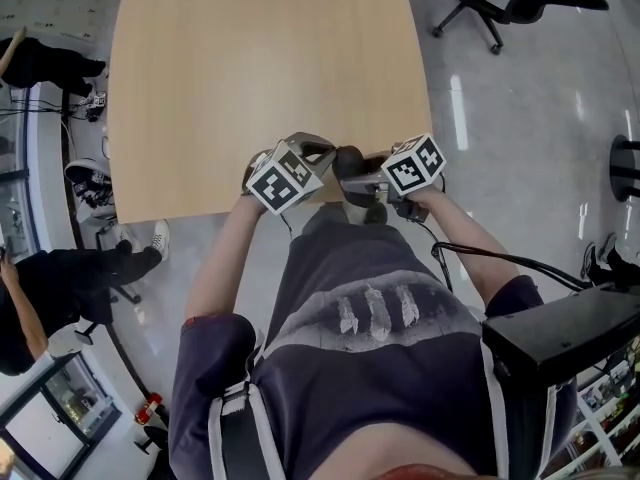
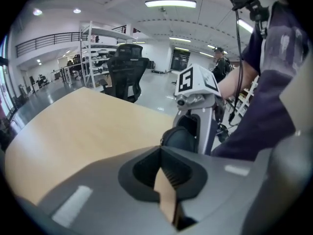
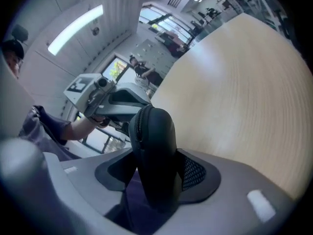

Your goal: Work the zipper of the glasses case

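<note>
Case [image 3: 156, 151], dark and rounded, stands on end between the jaws of the right gripper [image 3: 157, 174], whose pads press on its two flat sides. Its zipper [image 3: 132, 126] runs up the edge at 11 o'clock in that gripper's view. From the head camera the case [image 1: 350, 163] sits at the table's [image 1: 260, 78] 6 o'clock edge, with the left gripper [image 1: 318, 154] at its 9 o'clock and the right gripper [image 1: 362, 173] at its 3 o'clock. The left gripper's [image 2: 162, 169] jaws are pressed together with nothing visible between them. In its view the case [image 2: 180, 138] lies just beyond the tips at 1 o'clock. Whether the tips touch it cannot be told.
</note>
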Demonstrator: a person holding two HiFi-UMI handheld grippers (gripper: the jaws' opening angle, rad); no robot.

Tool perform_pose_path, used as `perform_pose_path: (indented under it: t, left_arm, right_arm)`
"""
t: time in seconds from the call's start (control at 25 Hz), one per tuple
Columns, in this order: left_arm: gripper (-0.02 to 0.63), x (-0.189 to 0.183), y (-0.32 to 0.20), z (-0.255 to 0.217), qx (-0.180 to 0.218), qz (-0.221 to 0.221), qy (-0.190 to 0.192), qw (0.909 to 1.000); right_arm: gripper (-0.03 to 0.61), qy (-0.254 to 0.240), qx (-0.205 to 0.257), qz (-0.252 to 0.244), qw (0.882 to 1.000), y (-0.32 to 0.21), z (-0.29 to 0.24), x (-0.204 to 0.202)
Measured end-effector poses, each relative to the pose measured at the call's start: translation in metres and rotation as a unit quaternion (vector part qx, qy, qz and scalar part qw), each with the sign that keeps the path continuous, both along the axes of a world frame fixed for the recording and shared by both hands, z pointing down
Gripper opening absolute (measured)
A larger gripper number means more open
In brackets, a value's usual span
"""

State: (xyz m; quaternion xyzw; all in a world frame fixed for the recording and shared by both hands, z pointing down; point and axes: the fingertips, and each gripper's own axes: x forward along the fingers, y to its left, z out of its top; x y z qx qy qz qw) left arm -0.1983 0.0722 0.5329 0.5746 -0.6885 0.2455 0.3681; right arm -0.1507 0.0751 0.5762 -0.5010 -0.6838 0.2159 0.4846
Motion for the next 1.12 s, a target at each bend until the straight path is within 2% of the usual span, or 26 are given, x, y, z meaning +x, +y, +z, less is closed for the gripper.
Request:
perform_pose_path:
  t: [0.08,0.16,0.24,0.32,0.4,0.48,0.52,0.56,0.6,0.64,0.68,0.76,0.8,0.84,0.88,0.92,0.96,1.12]
  left_arm:
    - [-0.003,0.007,-0.003,0.001,-0.010,0.026,-0.016,0.9995]
    - [-0.003,0.014,-0.007,0.003,-0.034,0.066,-0.047,0.9961]
    - [-0.003,0.018,-0.008,0.005,-0.065,0.108,-0.075,0.9892]
    - [-0.002,0.019,-0.009,0.002,-0.067,0.122,-0.074,0.9875]
    - [0.005,0.013,-0.008,-0.007,-0.039,0.099,-0.058,0.9927]
    - [0.017,0.002,-0.004,-0.012,-0.002,0.055,-0.036,0.9978]
    - [0.050,0.000,0.000,-0.012,0.019,0.032,-0.006,0.9993]
    - [0.132,0.002,0.004,-0.010,0.047,0.007,0.044,0.9979]
    - [0.210,0.005,0.007,-0.011,0.084,-0.020,0.106,0.9906]
    - [0.241,0.008,0.009,-0.016,0.131,-0.050,0.169,0.9756]
    - [0.241,0.009,0.010,-0.023,0.183,-0.083,0.225,0.9534]
    - [0.245,0.007,0.011,-0.036,0.278,-0.139,0.313,0.8973]
    - [0.249,0.006,0.011,-0.038,0.311,-0.157,0.347,0.8707]
    - [0.249,0.008,0.010,-0.036,0.330,-0.165,0.375,0.8500]
    - [0.249,0.011,0.008,-0.031,0.338,-0.168,0.395,0.8372]
    - [0.246,0.015,0.005,-0.025,0.338,-0.168,0.407,0.8320]
    - [0.238,0.019,0.002,-0.019,0.335,-0.166,0.411,0.8316]
    - [0.166,0.031,-0.012,-0.012,0.323,-0.145,0.413,0.8391]
  right_arm:
    - [0.249,-0.006,0.069,-0.061,0.996,-0.002,0.007,0.008]
    - [0.237,-0.003,0.126,-0.115,0.985,-0.004,0.012,0.015]
    - [0.232,0.004,0.159,-0.142,0.977,-0.008,0.015,0.020]
    - [0.232,-0.002,0.173,-0.152,0.973,-0.013,0.012,0.020]
    - [0.233,-0.023,0.183,-0.163,0.969,-0.016,0.007,0.016]
    - [0.235,-0.054,0.210,-0.185,0.959,-0.022,0.007,0.011]
    - [0.235,-0.070,0.224,-0.195,0.952,-0.025,0.008,0.011]
    - [0.235,-0.085,0.233,-0.203,0.947,-0.027,0.009,0.012]
    - [0.235,-0.097,0.239,-0.208,0.943,-0.027,0.008,0.013]
    - [0.236,-0.110,0.246,-0.212,0.939,-0.027,0.007,0.015]
    - [0.236,-0.122,0.254,-0.217,0.935,-0.027,0.005,0.017]
    - [0.238,-0.151,0.273,-0.224,0.923,-0.029,0.002,0.018]
    - [0.238,-0.168,0.281,-0.226,0.917,-0.030,0.002,0.017]
    - [0.238,-0.186,0.290,-0.228,0.911,-0.032,0.003,0.016]
    - [0.239,-0.202,0.300,-0.231,0.903,-0.035,0.003,0.015]
    - [0.239,-0.214,0.309,-0.235,0.896,-0.037,0.004,0.016]
    - [0.239,-0.223,0.317,-0.241,0.890,-0.039,0.004,0.017]
    - [0.239,-0.245,0.333,-0.260,0.873,-0.039,0.004,0.022]
